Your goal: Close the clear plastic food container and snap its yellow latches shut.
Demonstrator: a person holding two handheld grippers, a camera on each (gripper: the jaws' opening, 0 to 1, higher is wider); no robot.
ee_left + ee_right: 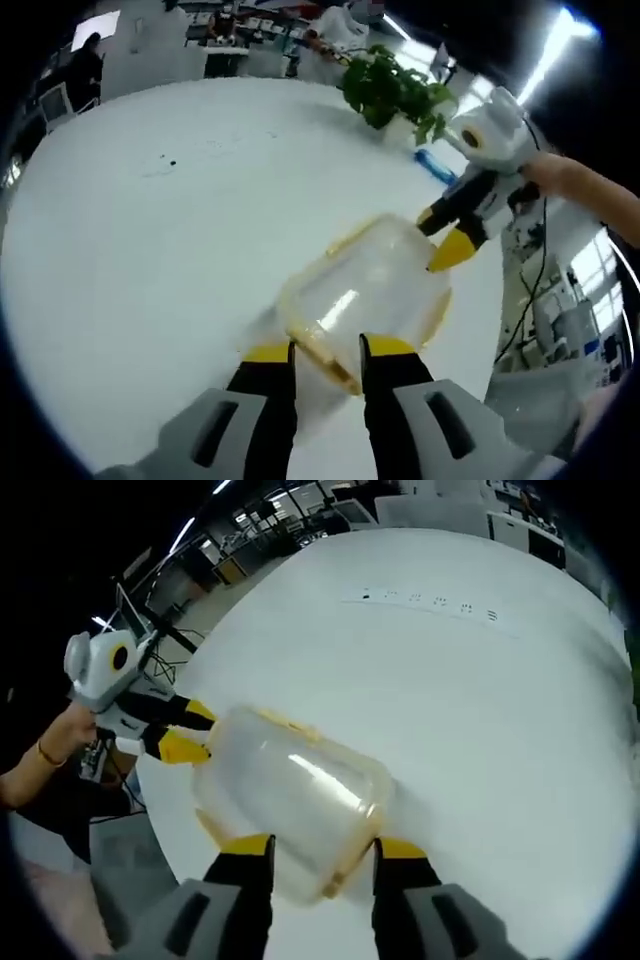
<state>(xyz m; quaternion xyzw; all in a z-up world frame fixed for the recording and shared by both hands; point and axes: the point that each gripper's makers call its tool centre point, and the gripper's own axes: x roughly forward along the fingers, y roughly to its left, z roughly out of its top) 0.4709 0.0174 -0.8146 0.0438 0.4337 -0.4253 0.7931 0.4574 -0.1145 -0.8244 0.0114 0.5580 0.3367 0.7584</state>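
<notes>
The clear plastic food container with yellow latches (365,300) was seen on the round white table (150,250), bracketed endwise by the part-open left gripper (327,352) and right gripper (322,850), neither demonstrably clamping it.

The left gripper (327,355) straddles the clear container's (365,295) near edge at lower center. The right gripper (432,240) touches its upper-right side.

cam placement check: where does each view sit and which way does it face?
Left gripper view: rides the left gripper, facing the clear container on the white table; the right gripper and a hand enter from the right.
Right gripper view: rides the right gripper, facing the container from the opposite side; the left gripper enters from the left.
Shared: container, table, both grippers.
</notes>
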